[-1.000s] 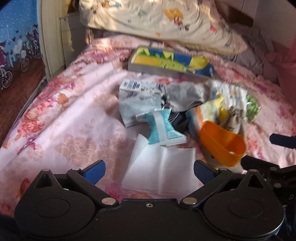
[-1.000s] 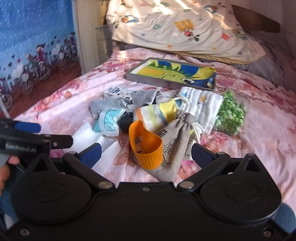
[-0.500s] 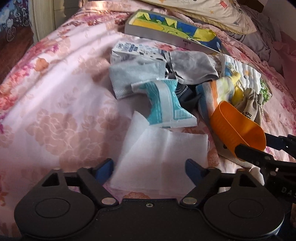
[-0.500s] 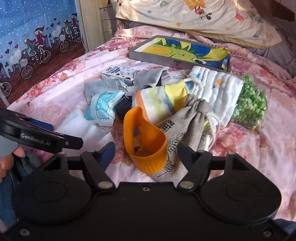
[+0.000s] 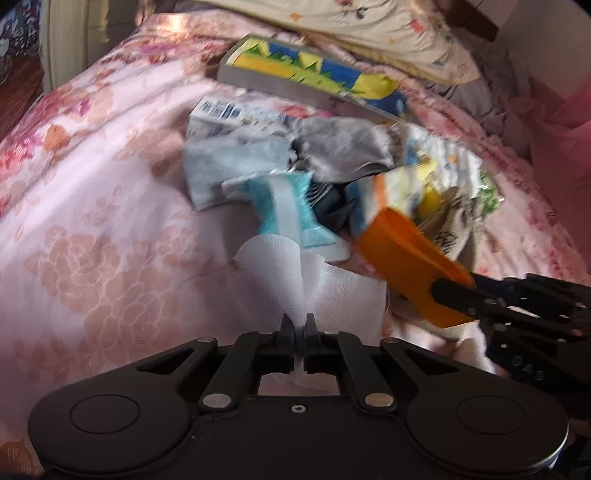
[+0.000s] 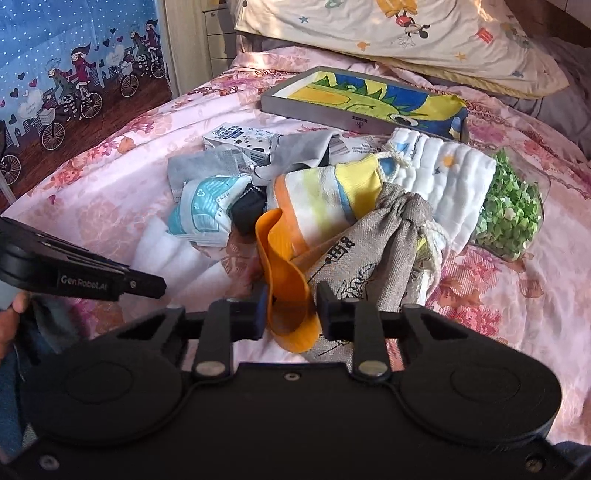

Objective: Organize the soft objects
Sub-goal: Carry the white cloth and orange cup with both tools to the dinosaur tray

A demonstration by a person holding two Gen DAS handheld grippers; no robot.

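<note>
A heap of soft things lies on the pink floral bed (image 5: 92, 229). My left gripper (image 5: 300, 326) is shut on the near edge of a white cloth (image 5: 332, 291), which bunches up into a ridge between the fingers. My right gripper (image 6: 290, 308) is shut on a soft orange cup (image 6: 284, 280), squeezed flat between its fingers; the cup also shows in the left wrist view (image 5: 406, 266). Behind lie a grey drawstring bag (image 6: 376, 254), a striped cloth (image 6: 325, 195), a teal-and-white packet (image 5: 288, 206), grey socks (image 5: 340, 147) and a white quilted cloth (image 6: 443, 173).
A flat box with a green-and-yellow picture (image 6: 365, 99) lies at the back, before a cartoon pillow (image 6: 406, 29). A small printed carton (image 6: 240, 138) and a bag of green bits (image 6: 513, 206) flank the heap. The bed's left edge borders a blue illustrated wall (image 6: 55, 74).
Both grippers were open earlier. The left one moved forward and shut on the white cloth; the right one moved forward and shut on the orange cup, squashing it.
</note>
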